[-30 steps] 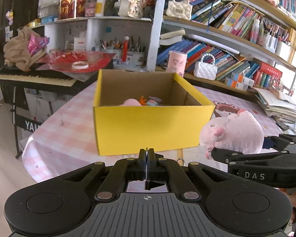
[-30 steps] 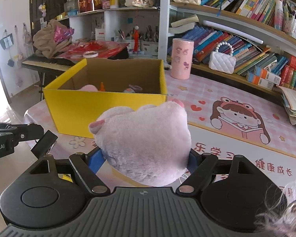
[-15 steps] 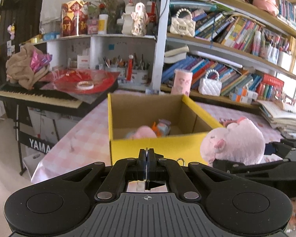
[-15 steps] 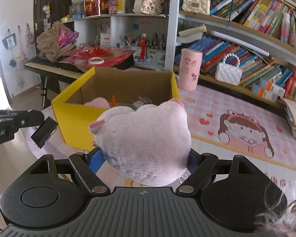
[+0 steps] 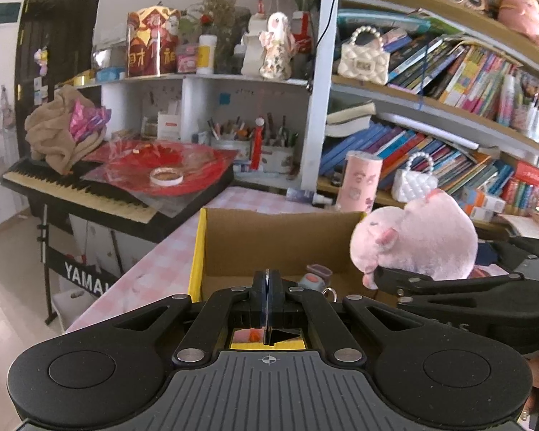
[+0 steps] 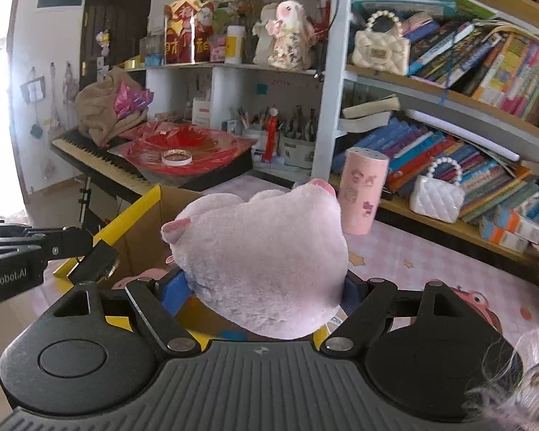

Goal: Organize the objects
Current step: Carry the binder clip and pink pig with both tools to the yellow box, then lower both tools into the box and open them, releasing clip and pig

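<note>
Pink plush pig toy (image 6: pixel 262 255) is clamped between the wide-set pads of the right claw (image 6: pixel 262 287), held clear above the yellow cardboard box (image 5: pixel 197 251), presumably for dropping inside. Left claw (image 5: pixel 266 287), pressed together and empty, hovers over the near wall. Beyond lies the pink checked worktop (image 5: pixel 154 269).
</note>
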Demonstrator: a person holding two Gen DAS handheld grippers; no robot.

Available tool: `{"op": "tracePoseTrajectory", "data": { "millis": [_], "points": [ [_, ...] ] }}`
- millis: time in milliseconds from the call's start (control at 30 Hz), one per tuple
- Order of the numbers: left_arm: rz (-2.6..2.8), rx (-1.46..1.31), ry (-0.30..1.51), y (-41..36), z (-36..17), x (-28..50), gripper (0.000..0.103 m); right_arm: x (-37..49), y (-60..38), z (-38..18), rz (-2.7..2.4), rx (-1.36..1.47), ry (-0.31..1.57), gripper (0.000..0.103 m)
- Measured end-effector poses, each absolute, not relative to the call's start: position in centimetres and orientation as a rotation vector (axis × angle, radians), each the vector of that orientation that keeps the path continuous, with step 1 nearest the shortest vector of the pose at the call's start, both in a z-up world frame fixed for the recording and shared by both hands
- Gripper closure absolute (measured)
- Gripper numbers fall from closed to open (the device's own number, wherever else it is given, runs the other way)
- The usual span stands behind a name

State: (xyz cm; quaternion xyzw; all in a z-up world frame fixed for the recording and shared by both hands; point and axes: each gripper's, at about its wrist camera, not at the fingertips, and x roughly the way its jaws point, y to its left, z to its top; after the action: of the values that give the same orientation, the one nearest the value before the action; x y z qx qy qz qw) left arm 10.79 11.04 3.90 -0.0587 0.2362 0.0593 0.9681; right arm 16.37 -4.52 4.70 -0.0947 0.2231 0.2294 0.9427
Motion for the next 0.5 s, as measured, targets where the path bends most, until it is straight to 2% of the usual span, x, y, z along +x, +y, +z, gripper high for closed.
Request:
{"op": "tracePoseTrajectory", "data": {
  "millis": [233,433,500],
  "points": [
    [0.148,-0.111,0.504,10.2,3.1,12.9,0.103,19.5,-3.4,2.4,0.524,-0.246,0.513,0.023],
    [0.161,-0.107,0.525,9.6,2.6,14.2,0.103,20.8,-3.2,0.4,0.585,-0.290,0.561,0.014],
    [0.162,-0.106,0.536,9.5,2.3,14.6,0.103,20.8,-3.4,0.5,0.600,-0.289,0.562,0.014]
  ]
}}
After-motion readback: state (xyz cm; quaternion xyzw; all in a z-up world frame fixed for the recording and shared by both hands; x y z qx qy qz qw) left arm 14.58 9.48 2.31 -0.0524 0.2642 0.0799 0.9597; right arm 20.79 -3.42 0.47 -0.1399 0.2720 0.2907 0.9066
